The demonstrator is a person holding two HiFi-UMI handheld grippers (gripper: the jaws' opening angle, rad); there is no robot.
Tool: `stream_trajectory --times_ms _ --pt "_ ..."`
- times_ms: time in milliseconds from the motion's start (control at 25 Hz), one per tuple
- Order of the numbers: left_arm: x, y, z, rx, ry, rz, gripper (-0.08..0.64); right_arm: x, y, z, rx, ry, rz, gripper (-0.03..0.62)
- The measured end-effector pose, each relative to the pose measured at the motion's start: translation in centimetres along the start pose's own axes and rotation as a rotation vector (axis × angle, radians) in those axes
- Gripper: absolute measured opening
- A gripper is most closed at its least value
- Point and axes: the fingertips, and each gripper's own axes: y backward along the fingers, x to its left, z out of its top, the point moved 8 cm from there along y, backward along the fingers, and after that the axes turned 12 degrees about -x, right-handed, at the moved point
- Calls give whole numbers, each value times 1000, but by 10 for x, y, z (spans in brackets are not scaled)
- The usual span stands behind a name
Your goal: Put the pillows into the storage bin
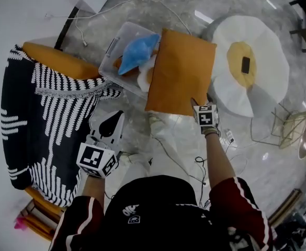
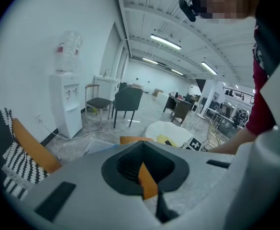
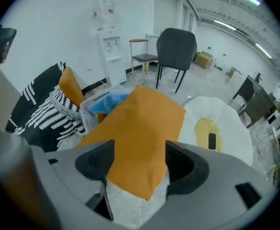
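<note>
The orange pillow (image 1: pixel 180 72) is a flat, plain square of smooth mustard-orange cloth with sharp corners and no pattern. It lies tilted across the right edge of the clear storage bin (image 1: pixel 110 56), its upper part over the bin and its lower edge hanging out toward the grey marbled floor (image 1: pixel 278 182). A smaller blue pillow (image 1: pixel 137 51) sits inside the bin, partly tucked under the orange one's left edge. The right gripper (image 1: pixel 196 103) points steeply down at the orange pillow's lower right corner; its fingers (image 3: pixel 183 164) stand wide apart, with that corner lying loosely between them rather than pinched. The left gripper (image 1: pixel 116 118) hangs well away from the bin, beside a black-and-white striped blanket (image 1: pixel 37 119), with its fingers drawn together to a point and nothing held that can be made out. To the right of the bin, near it on the floor, lies a round white cushion (image 1: pixel 257 46) with a yellow centre.
</note>
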Motion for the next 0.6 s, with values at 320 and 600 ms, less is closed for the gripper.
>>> stream_trajectory --times_ms 320,600 --pt "7 58 29 -103 -31 58 2 35 34 53 -109 71 17 334" --pt "23 136 53 -199 -55 160 2 83 73 99 -207 146 47 331"
